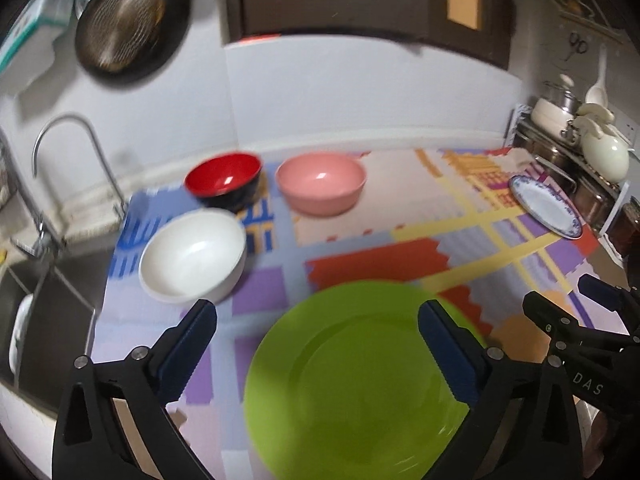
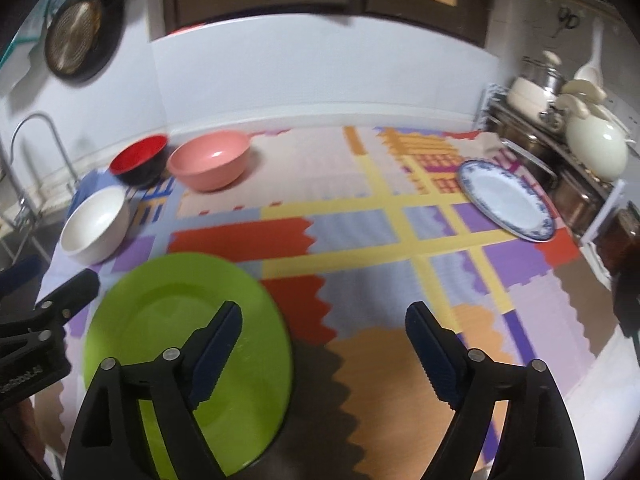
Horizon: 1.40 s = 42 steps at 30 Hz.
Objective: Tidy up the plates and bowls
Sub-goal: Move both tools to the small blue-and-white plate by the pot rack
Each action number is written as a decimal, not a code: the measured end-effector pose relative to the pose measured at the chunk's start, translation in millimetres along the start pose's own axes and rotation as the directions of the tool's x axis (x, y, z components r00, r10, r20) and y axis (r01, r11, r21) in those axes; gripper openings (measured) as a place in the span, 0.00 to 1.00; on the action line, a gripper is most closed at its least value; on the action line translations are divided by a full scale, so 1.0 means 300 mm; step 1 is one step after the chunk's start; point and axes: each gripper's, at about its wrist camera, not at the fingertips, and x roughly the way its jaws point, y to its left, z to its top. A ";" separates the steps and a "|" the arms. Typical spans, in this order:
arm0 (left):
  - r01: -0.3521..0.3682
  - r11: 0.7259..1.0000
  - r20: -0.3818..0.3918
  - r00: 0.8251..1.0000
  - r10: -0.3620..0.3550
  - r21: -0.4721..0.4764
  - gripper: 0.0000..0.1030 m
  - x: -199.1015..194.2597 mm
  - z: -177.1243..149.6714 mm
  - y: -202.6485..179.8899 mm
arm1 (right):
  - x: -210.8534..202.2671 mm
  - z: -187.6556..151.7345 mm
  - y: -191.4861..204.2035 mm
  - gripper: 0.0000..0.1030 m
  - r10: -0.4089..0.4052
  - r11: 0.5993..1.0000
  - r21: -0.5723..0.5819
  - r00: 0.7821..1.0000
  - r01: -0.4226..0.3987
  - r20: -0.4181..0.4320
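Left wrist view looks down on a patchwork mat [image 1: 400, 216] that covers the counter, with the green plate [image 1: 360, 380] lying flat at its near edge as the landmark. Beyond the plate on the sink side sits a white bowl [image 1: 192, 256]; behind that stand a red-and-black bowl [image 1: 224, 180] and a pink bowl [image 1: 320, 188], close together near the back wall. Well apart from the green plate, at the mat's far corner by a metal rack [image 1: 572, 164], lies a blue-rimmed plate [image 1: 548, 208]. Between it and the green plate the mat is bare. A sink [image 1: 48, 308] with a faucet [image 1: 72, 152] borders the mat beside the white bowl.

Both grippers point steeply down at the mat. The left gripper [image 1: 316, 344] hangs above the green plate, its fingers spread wide and pressing on nothing. The right gripper [image 2: 324, 344] hovers just beside the green plate [image 2: 184, 356], over bare mat, fingers apart and empty, one finger [image 2: 216, 356] overlapping the plate's rim in view.
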 end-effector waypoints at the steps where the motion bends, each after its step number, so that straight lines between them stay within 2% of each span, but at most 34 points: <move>1: 0.004 1.000 0.008 1.000 -0.004 0.013 1.00 -0.003 0.013 -0.015 | -0.005 0.006 -0.015 0.83 -0.007 1.000 0.010 1.000 0.007 0.005; 11: 0.082 0.991 0.080 0.993 -0.091 0.109 1.00 -0.014 0.158 -0.230 | -0.068 0.082 -0.236 0.83 -0.096 0.990 0.116 0.992 0.086 0.082; 15: 0.085 0.985 0.123 0.987 -0.104 0.148 1.00 -0.020 0.218 -0.318 | -0.085 0.116 -0.330 0.83 -0.130 0.983 0.146 0.985 0.113 0.110; 20: 0.148 0.973 0.113 0.979 -0.170 0.177 1.00 0.004 0.293 -0.421 | -0.086 0.156 -0.438 0.83 -0.167 0.973 0.185 0.977 0.140 0.136; 24: 0.150 0.968 0.130 0.975 -0.179 0.203 1.00 0.028 0.344 -0.509 | -0.079 0.188 -0.515 0.83 -0.194 0.965 0.206 0.969 0.161 0.154; 32: 0.218 0.941 0.094 0.964 -0.249 0.260 1.00 0.123 0.447 -0.674 | -0.030 0.246 -0.669 0.83 -0.234 0.947 0.259 0.959 0.188 0.158; 42: 0.273 0.915 0.027 0.956 -0.294 0.296 1.00 0.290 0.535 -0.879 | 0.075 0.311 -0.859 0.83 -0.311 0.913 0.318 0.941 0.256 0.133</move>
